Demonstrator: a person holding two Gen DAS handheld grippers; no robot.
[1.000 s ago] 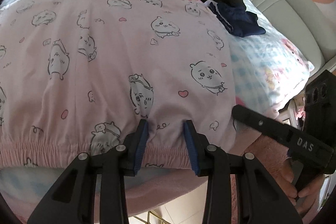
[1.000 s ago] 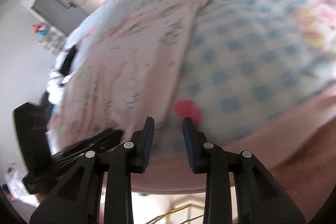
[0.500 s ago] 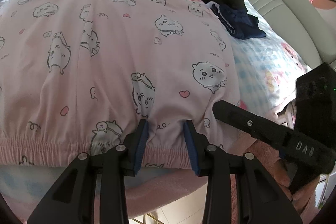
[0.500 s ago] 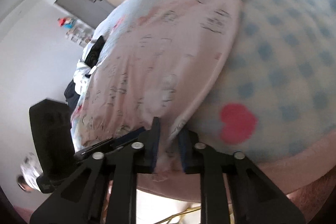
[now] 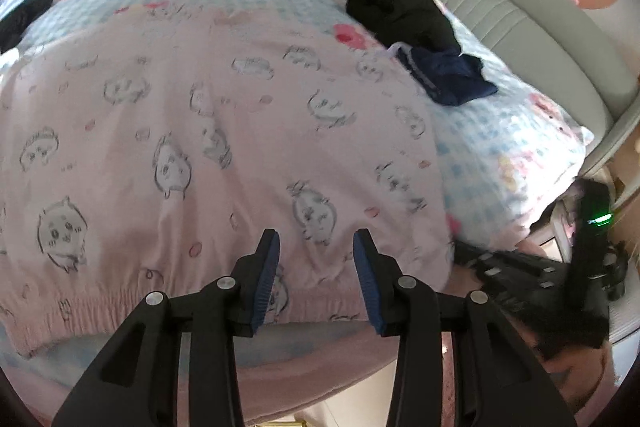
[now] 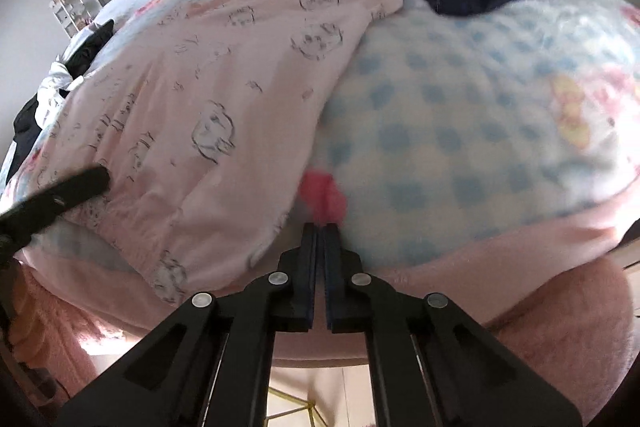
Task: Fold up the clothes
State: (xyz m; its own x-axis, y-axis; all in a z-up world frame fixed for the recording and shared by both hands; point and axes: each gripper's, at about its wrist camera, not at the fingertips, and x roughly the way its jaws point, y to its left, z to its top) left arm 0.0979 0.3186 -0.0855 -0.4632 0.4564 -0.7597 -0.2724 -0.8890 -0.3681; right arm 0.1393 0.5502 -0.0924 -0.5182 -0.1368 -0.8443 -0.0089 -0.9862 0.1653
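On the bed, spread flat over the blue-checked cover (image 5: pixel 500 147), lay the pink garment (image 5: pixel 224 147) printed with little cartoon animals, its gathered elastic hem running along the near edge of the mattress, just above the pink fleece blanket (image 6: pixel 520 287) that hung over the side. We held our left gripper (image 5: pixel 316 247) tilted down over that hem, near its middle, with the jaws about half apart; they had just widened a little, and the cloth lay under and between the blue pads (image 5: pixel 266 267) without being pinched as far as we could see. Our right gripper (image 6: pixel 320 231) pointed more steeply down at the garment's right-hand corner, where the pink cloth met the checked cover beside a red heart print (image 6: pixel 324 195). Its jaws had just closed and stood pressed together with only a hairline gap; whether any of the hem was caught between them we could not tell, since the tips met right at the cloth's edge and the picture was blurred there. In the left wrist view the right gripper showed as a dark, smeared shape low at the right, with a green light on its body. Farther up the bed, past the garment's far right corner, sat a black bundle (image 5: pixel 400 11) and, touching it, a folded navy piece (image 5: pixel 448 75). Beyond these ran the grey padded headboard (image 5: pixel 520 27)
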